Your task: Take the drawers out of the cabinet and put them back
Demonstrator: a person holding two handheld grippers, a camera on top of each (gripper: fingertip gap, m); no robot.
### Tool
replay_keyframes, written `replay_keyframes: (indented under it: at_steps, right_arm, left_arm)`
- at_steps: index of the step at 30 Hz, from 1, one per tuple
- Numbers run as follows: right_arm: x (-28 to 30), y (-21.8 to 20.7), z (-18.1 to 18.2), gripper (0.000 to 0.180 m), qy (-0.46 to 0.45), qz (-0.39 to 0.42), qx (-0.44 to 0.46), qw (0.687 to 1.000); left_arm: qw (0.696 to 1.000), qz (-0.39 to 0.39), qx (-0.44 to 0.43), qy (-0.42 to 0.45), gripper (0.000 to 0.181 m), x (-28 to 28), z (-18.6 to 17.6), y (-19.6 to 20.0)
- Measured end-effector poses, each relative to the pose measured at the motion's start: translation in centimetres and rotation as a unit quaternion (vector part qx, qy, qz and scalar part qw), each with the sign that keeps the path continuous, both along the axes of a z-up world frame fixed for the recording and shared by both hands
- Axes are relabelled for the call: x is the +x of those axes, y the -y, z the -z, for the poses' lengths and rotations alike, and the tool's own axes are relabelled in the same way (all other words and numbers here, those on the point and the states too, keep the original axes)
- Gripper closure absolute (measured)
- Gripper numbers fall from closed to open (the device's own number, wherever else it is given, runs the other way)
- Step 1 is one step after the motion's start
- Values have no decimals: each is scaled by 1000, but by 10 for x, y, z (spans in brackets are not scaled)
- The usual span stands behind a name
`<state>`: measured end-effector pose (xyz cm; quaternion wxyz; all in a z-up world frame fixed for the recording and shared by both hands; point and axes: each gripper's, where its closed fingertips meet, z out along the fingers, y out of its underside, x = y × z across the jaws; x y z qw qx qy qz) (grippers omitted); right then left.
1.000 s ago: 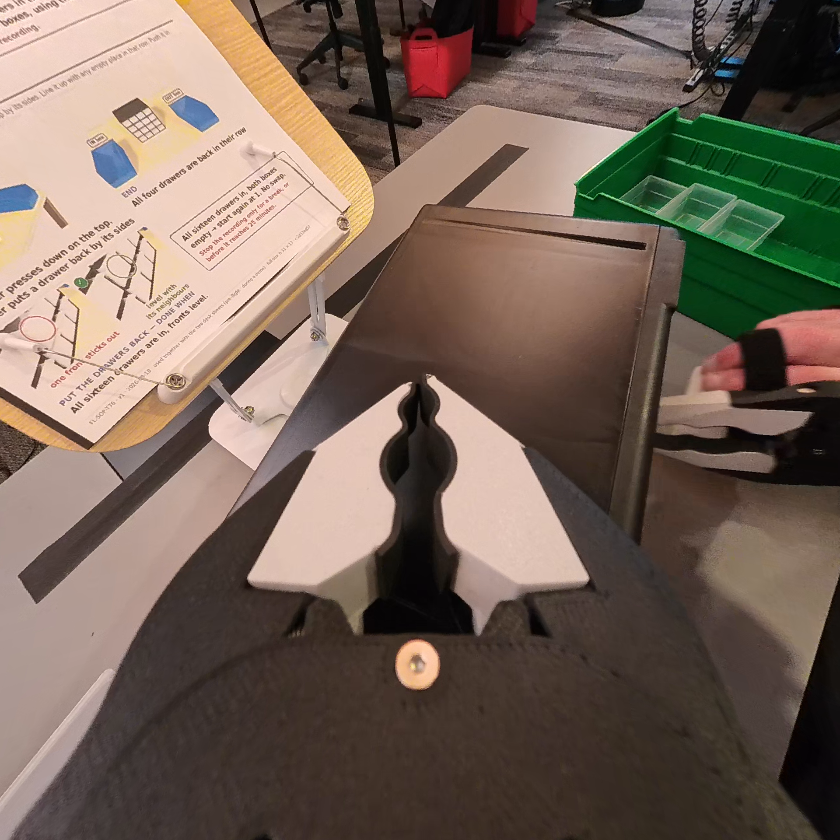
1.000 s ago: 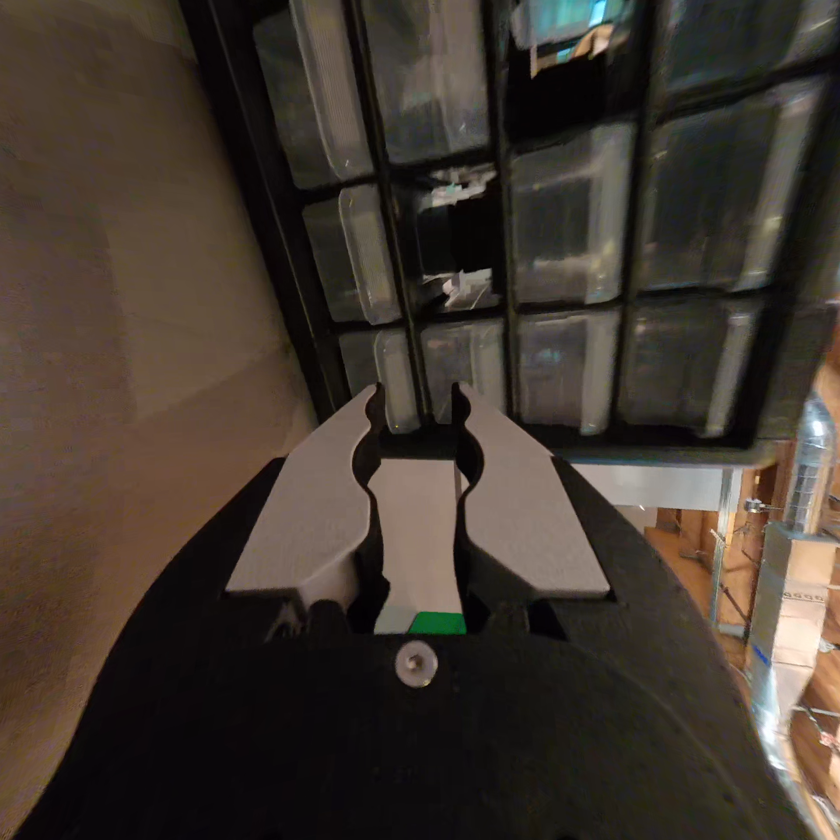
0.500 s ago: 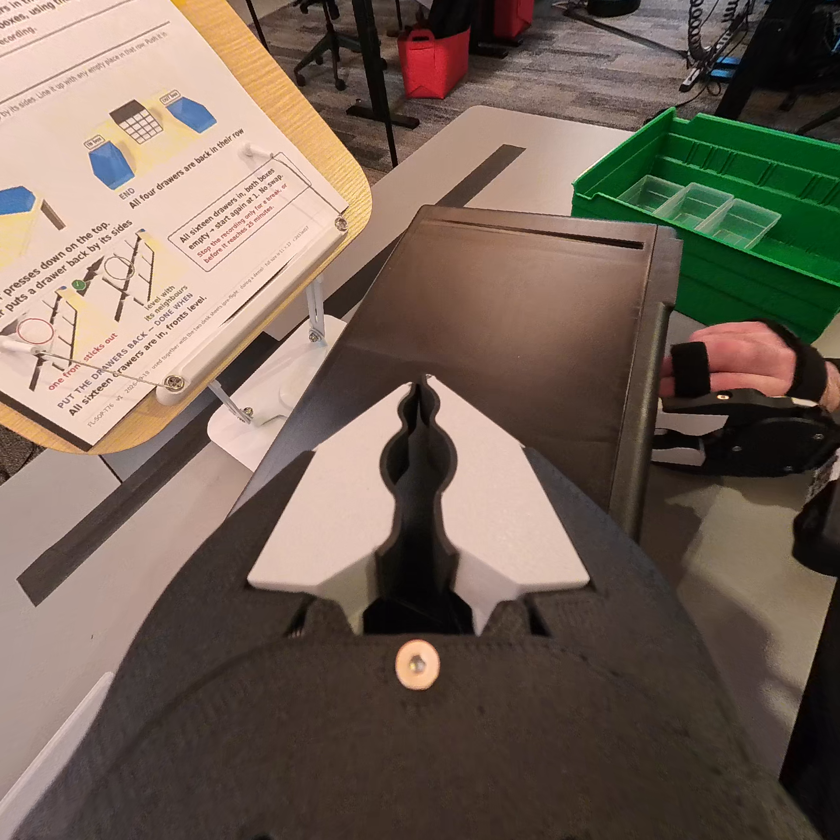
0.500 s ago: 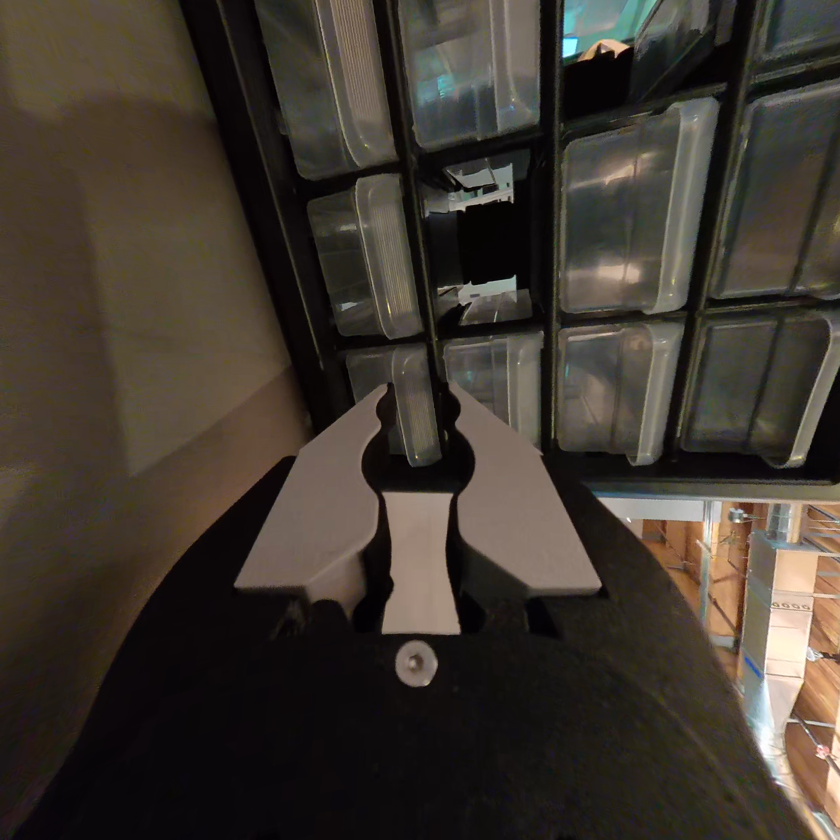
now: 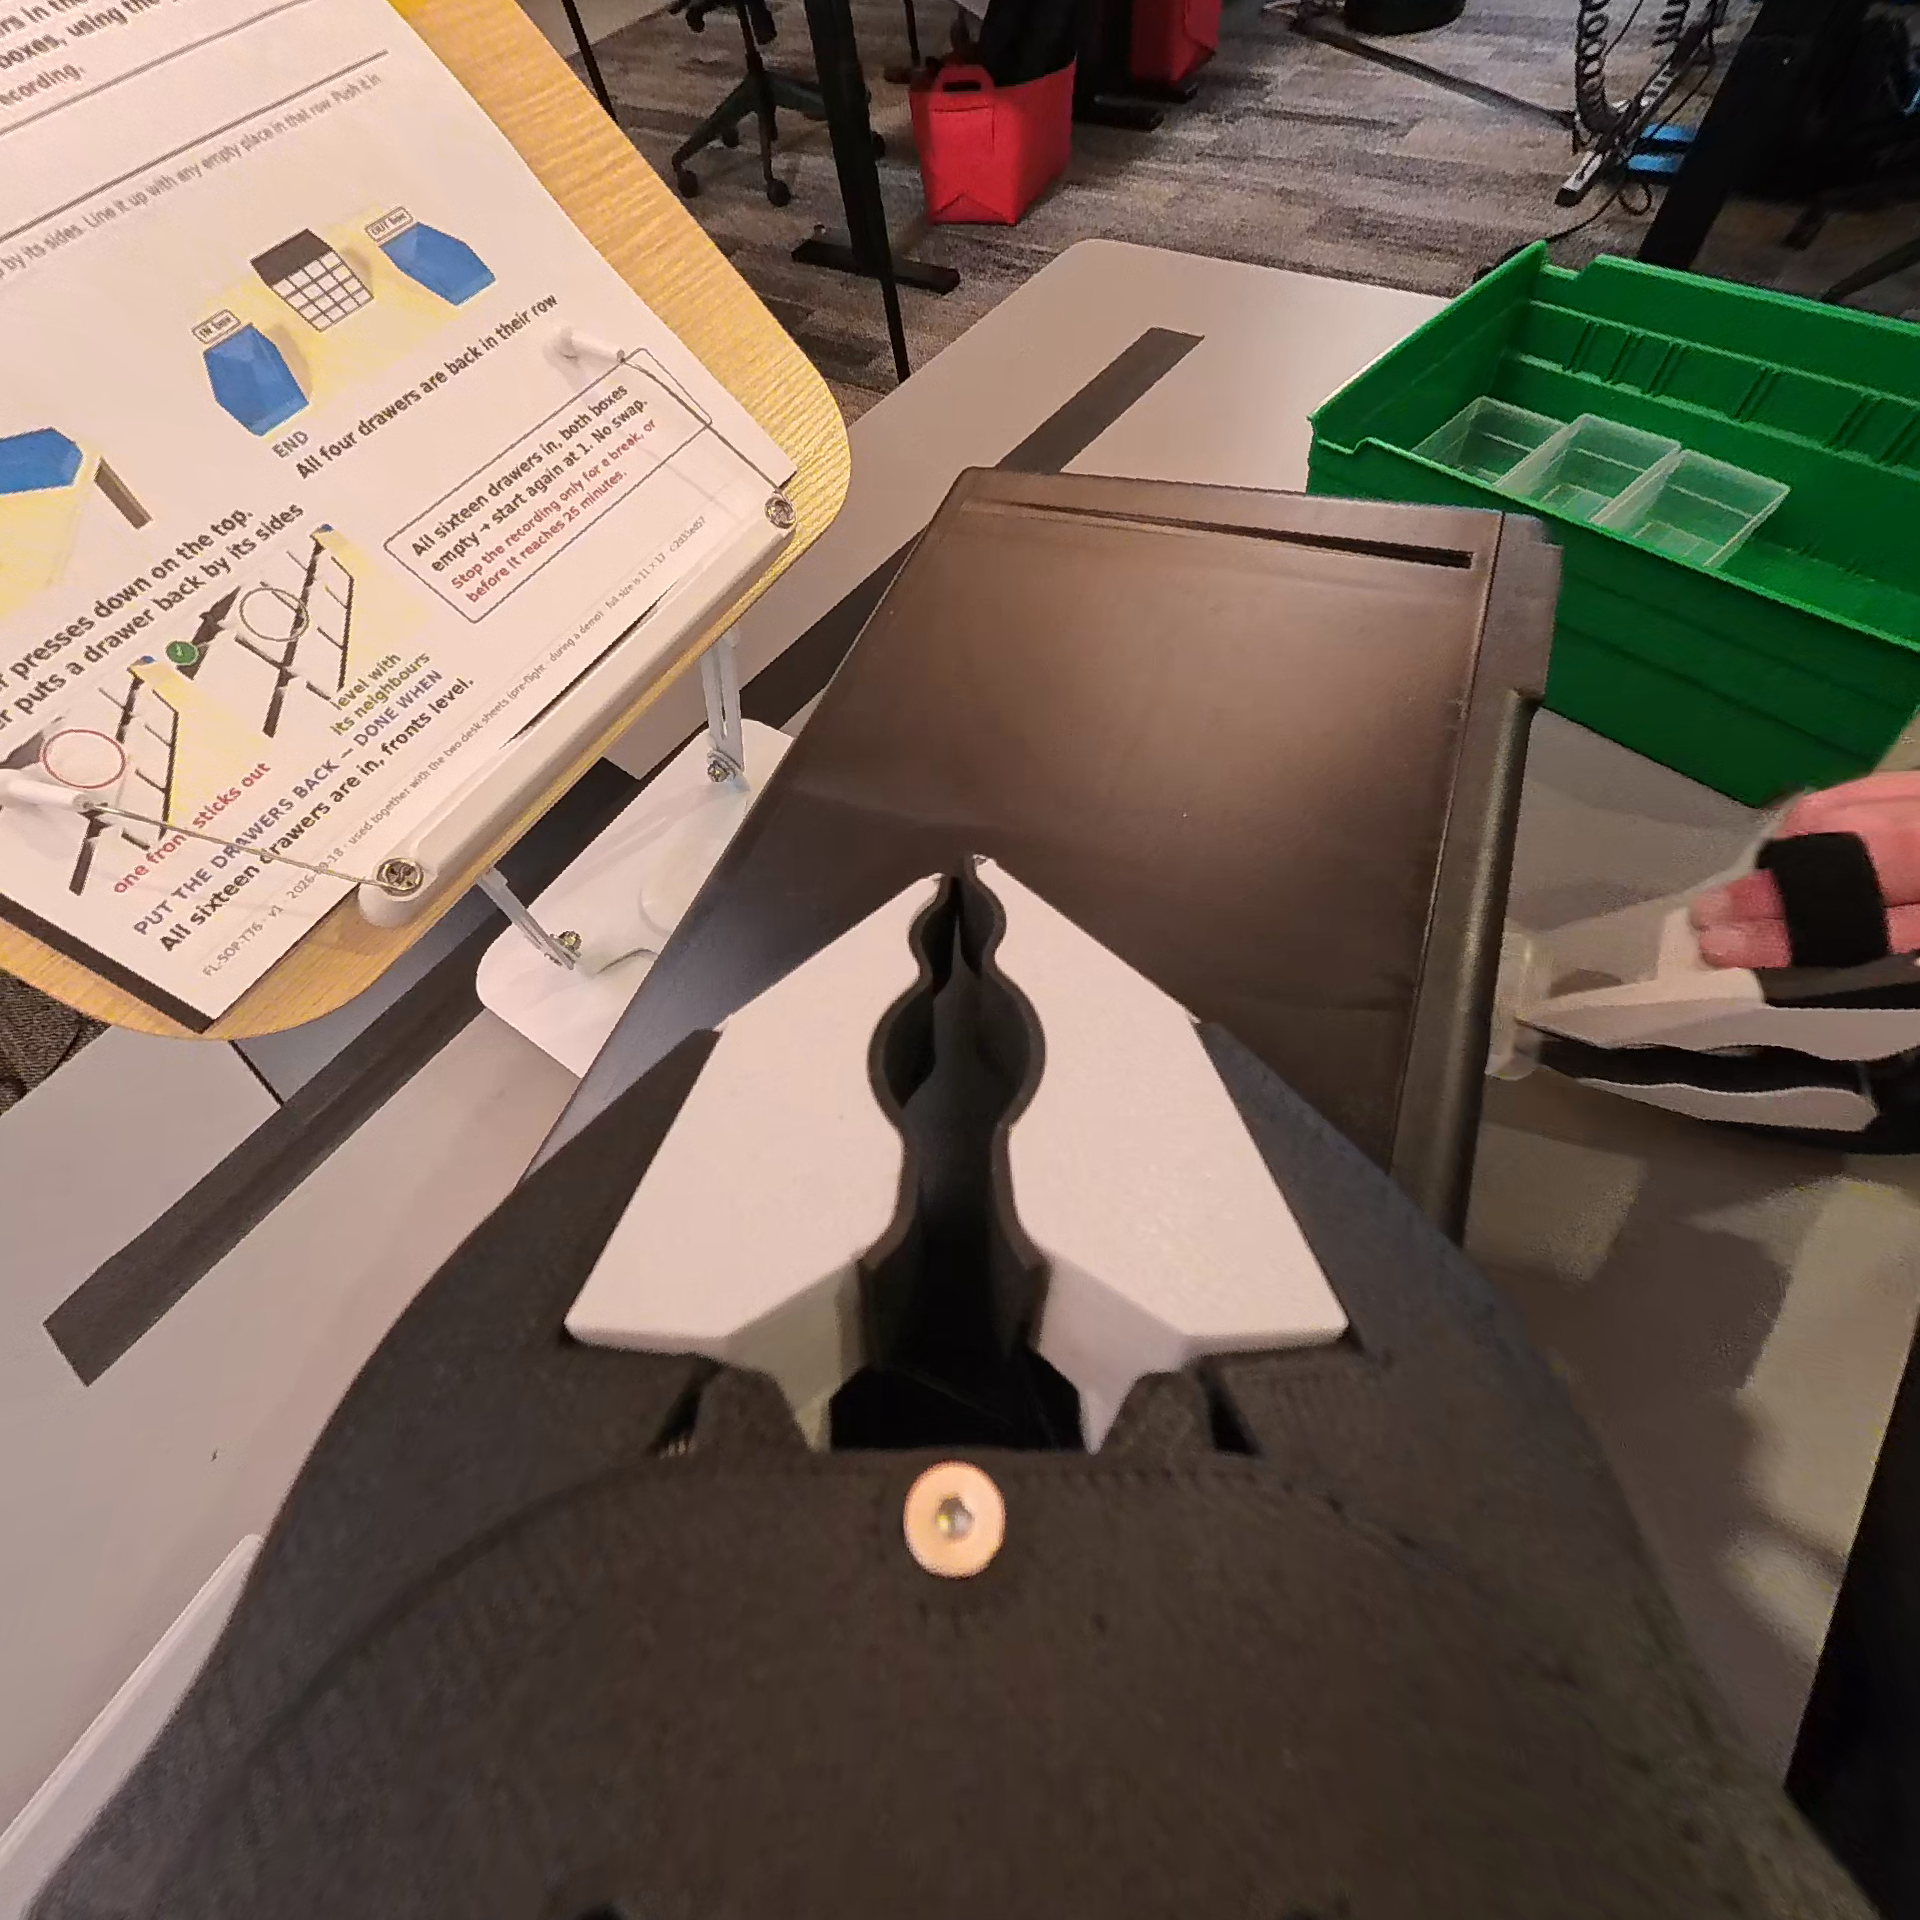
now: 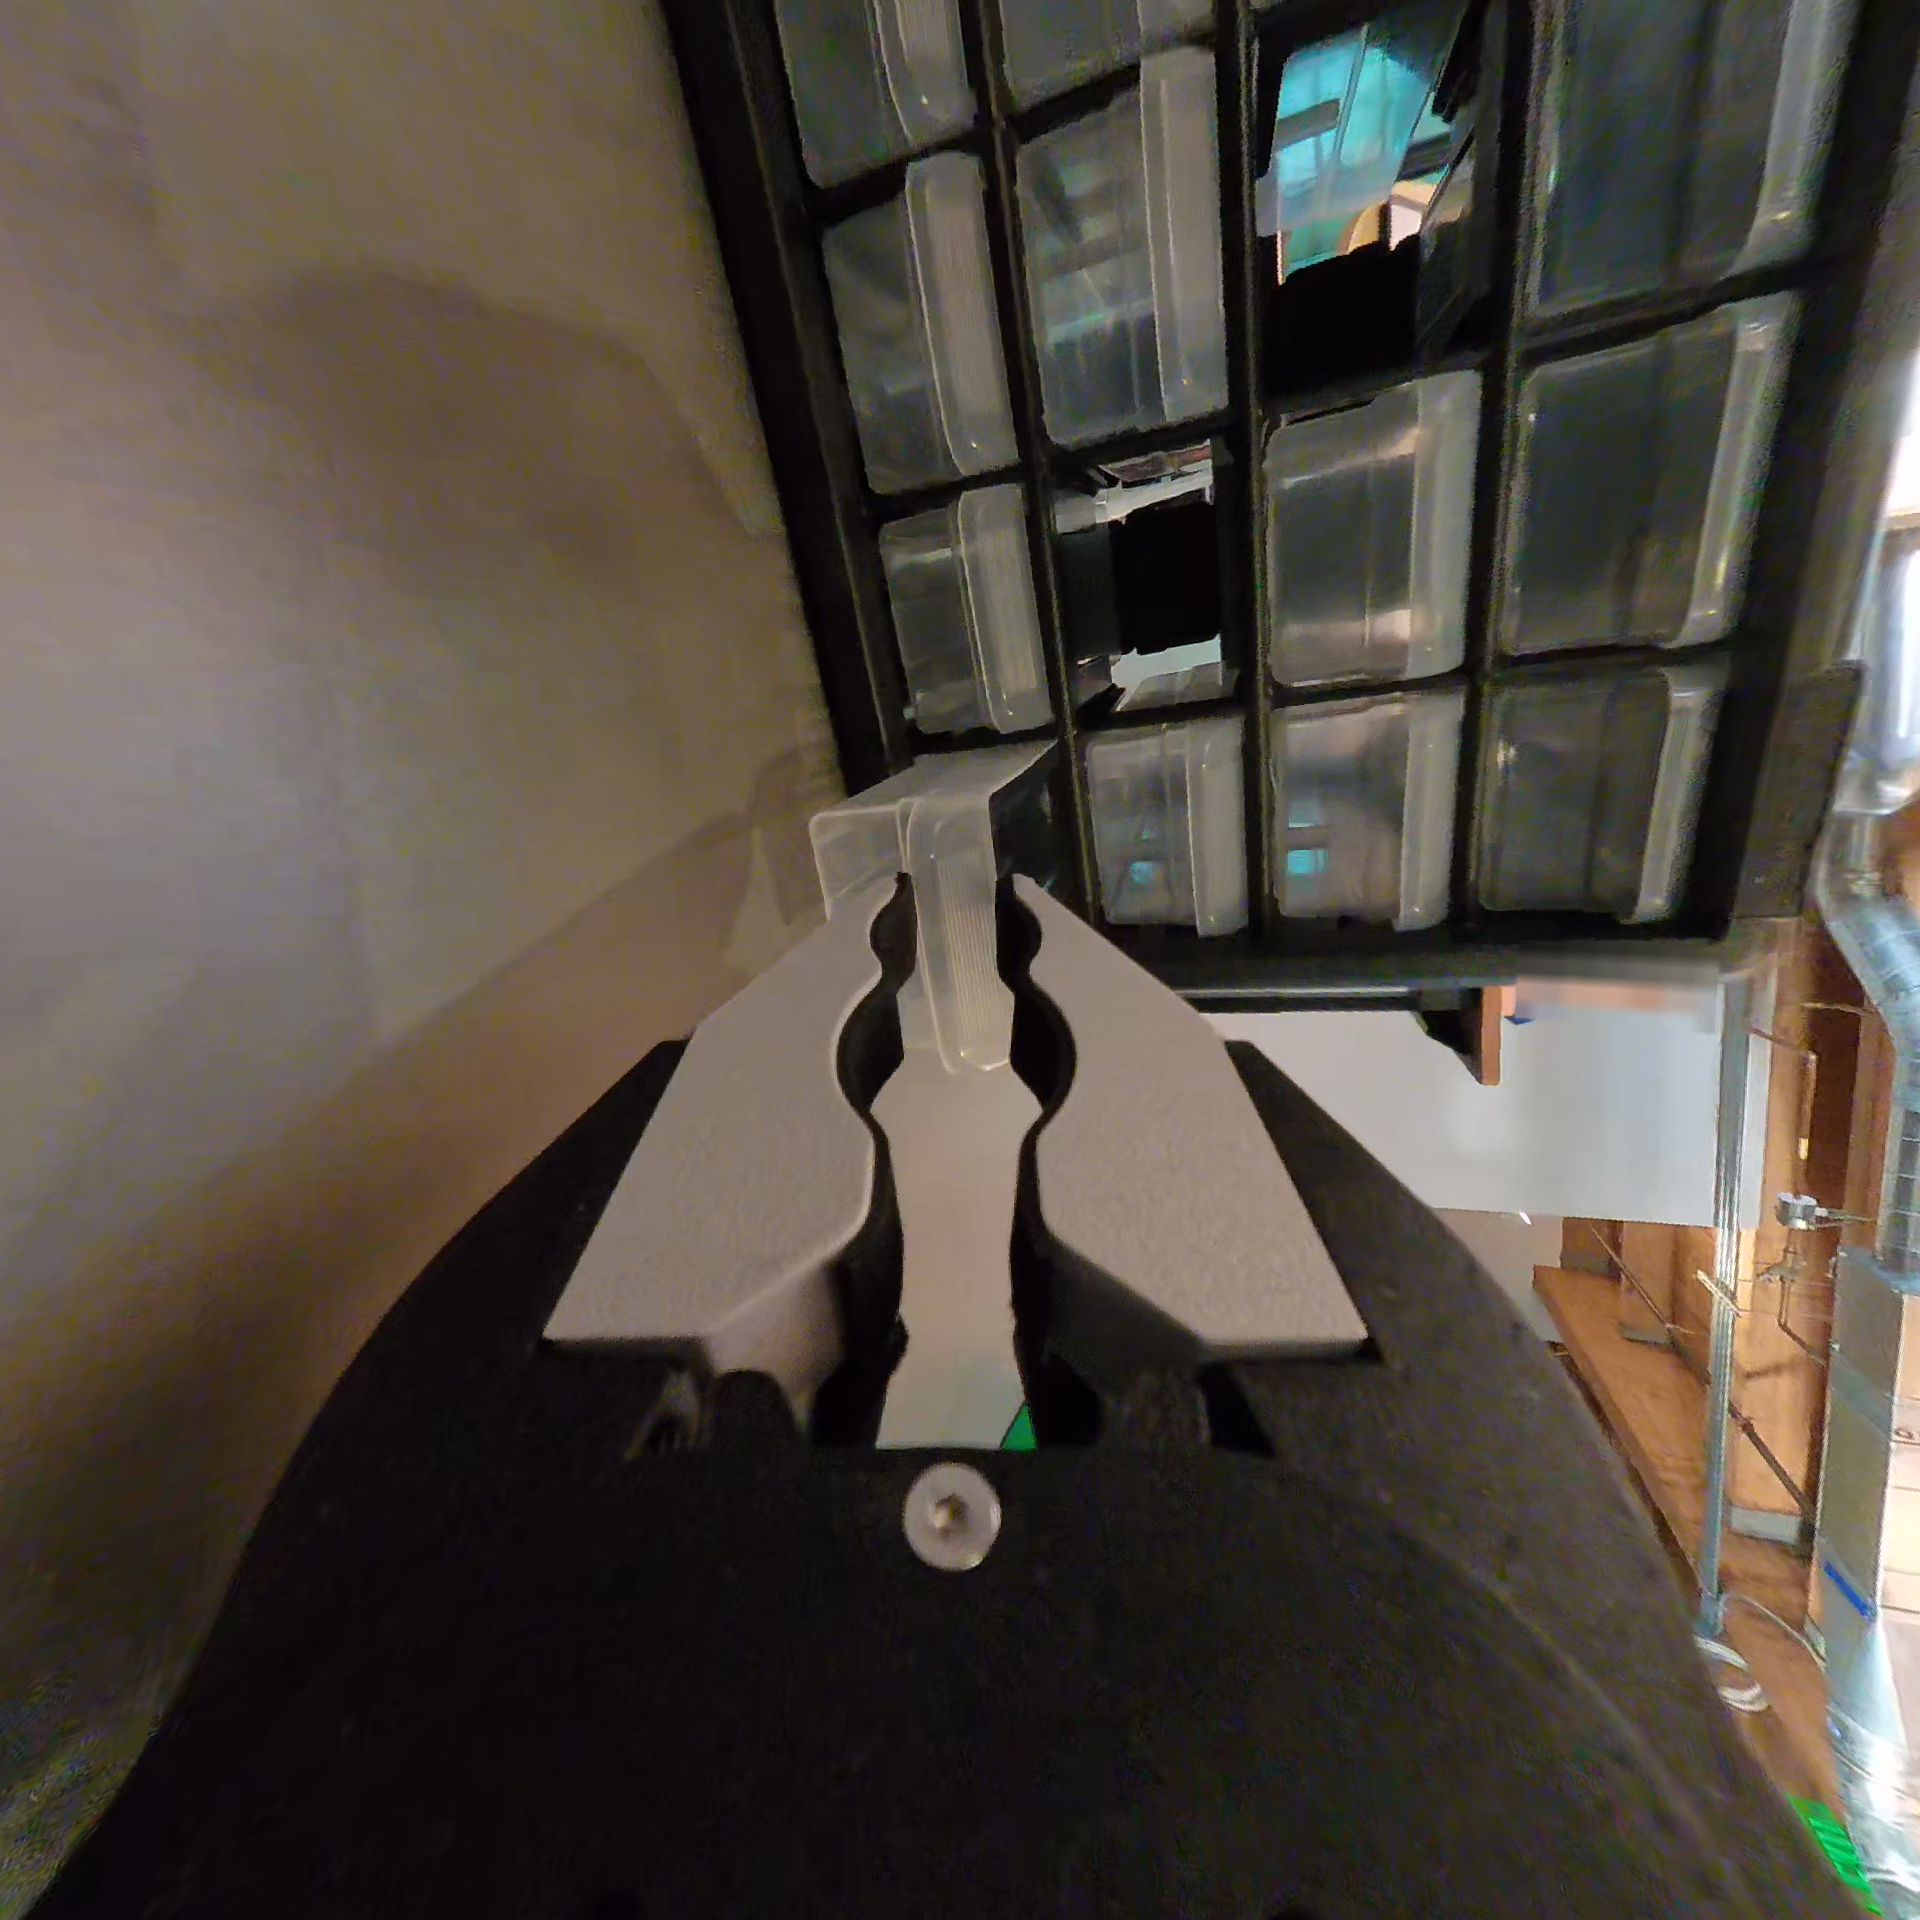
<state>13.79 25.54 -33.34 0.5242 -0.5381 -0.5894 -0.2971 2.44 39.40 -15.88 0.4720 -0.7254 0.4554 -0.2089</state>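
The black cabinet (image 5: 1195, 707) lies under my left gripper (image 5: 966, 871), which is shut and empty, with its tips on the cabinet's top panel. In the right wrist view the cabinet front (image 6: 1252, 582) shows a grid of clear drawers (image 6: 1371, 520) with two open slots (image 6: 1153, 582). My right gripper (image 6: 956, 883) is shut on the handle of a clear drawer (image 6: 951, 966) that sticks partly out of a corner slot. The right gripper also shows in the left wrist view (image 5: 1621, 997), at the cabinet's front edge, held by a hand (image 5: 1808, 883).
A green bin (image 5: 1714, 644) stands beyond the cabinet at the right with three clear drawers (image 5: 1600, 478) in it. A wooden board with an instruction sheet (image 5: 312, 416) stands on a white stand at the left. Grey table (image 5: 260, 1195) lies around.
My right gripper closed on the corner drawer's handle and drew back, so the drawer slid partly out of its slot. My left gripper stayed put on the cabinet top.
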Motion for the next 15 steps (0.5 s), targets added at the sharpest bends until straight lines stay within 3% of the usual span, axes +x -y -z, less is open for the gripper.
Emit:
replay_keyframes:
  at_steps: [1, 15]
  right_arm:
    - [1, 5, 0, 166, 0, 0, -2, 1000]
    - [4, 46, -5, 167, 13, -8, -25, 1000]
  left_arm:
    - [1000, 0, 0, 0, 181, 0, 0, 0]
    - [1000, 2, -2, 1, 181, 1, 0, 1]
